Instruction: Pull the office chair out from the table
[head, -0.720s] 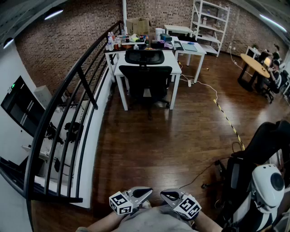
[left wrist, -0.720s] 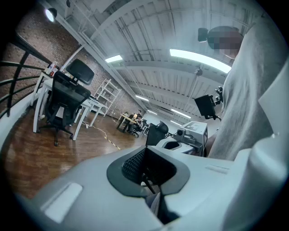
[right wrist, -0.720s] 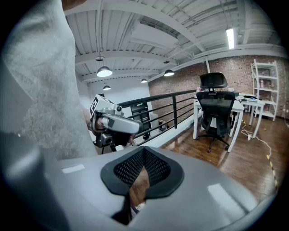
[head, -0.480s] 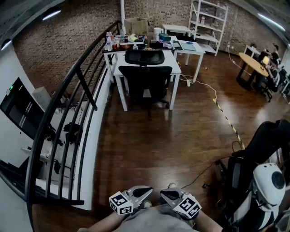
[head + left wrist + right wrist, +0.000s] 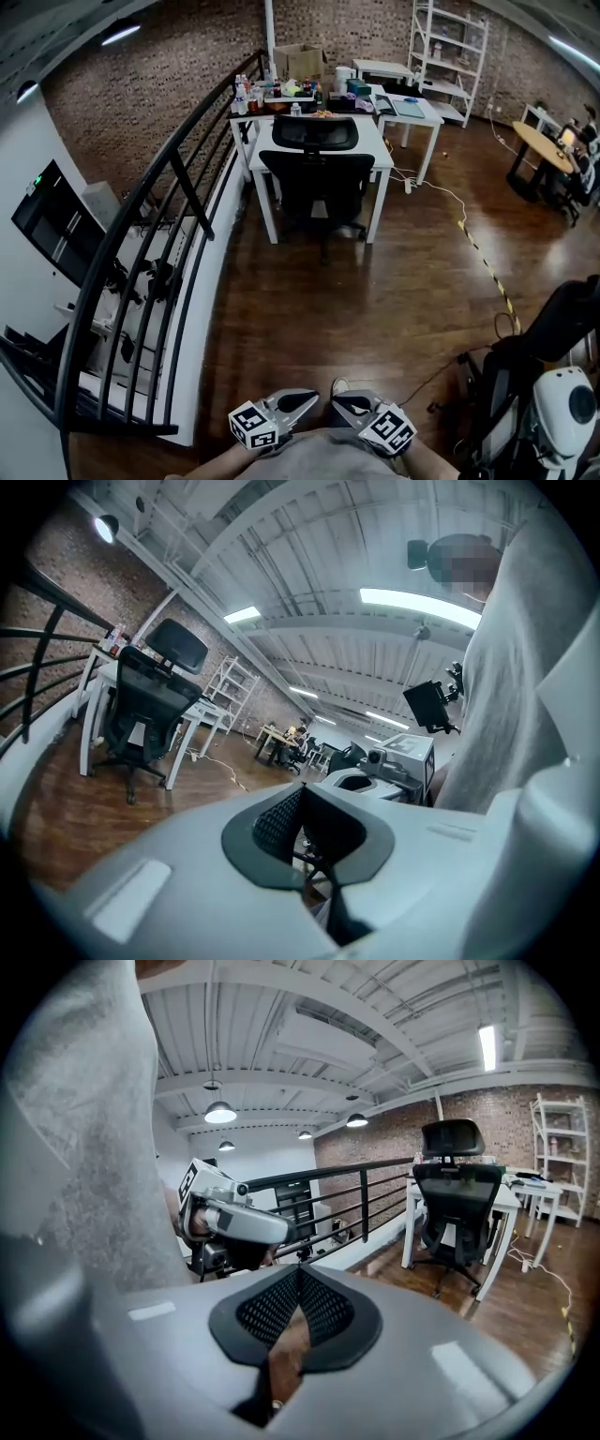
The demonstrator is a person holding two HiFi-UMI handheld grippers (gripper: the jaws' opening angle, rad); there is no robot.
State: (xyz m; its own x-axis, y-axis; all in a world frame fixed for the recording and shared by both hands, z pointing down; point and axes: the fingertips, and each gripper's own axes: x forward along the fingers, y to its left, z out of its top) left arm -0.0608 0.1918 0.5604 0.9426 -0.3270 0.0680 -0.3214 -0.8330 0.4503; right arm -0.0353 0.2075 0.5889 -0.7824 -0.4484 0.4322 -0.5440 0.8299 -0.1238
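A black office chair [image 5: 319,178] with a headrest is tucked under a white table [image 5: 377,155] at the far end of the wooden floor. It also shows in the left gripper view as the chair [image 5: 141,714] and in the right gripper view as the chair [image 5: 457,1194]. Both grippers are held close to my body at the bottom of the head view, tips facing each other, far from the chair. My left gripper [image 5: 311,400] is shut and empty, its pads [image 5: 281,817] meeting. My right gripper [image 5: 337,404] is shut too, with nothing between its pads [image 5: 319,1312].
A black railing [image 5: 159,216] runs along the left of the floor. A cable and striped tape [image 5: 483,258] lie on the floor at right. Dark equipment with a white robot head [image 5: 562,403] stands at bottom right. White shelving [image 5: 445,47] and a second table [image 5: 412,108] stand behind.
The chair and table sit a little lower and nearer in the head view than before. Both grippers stay shut in front of my body.
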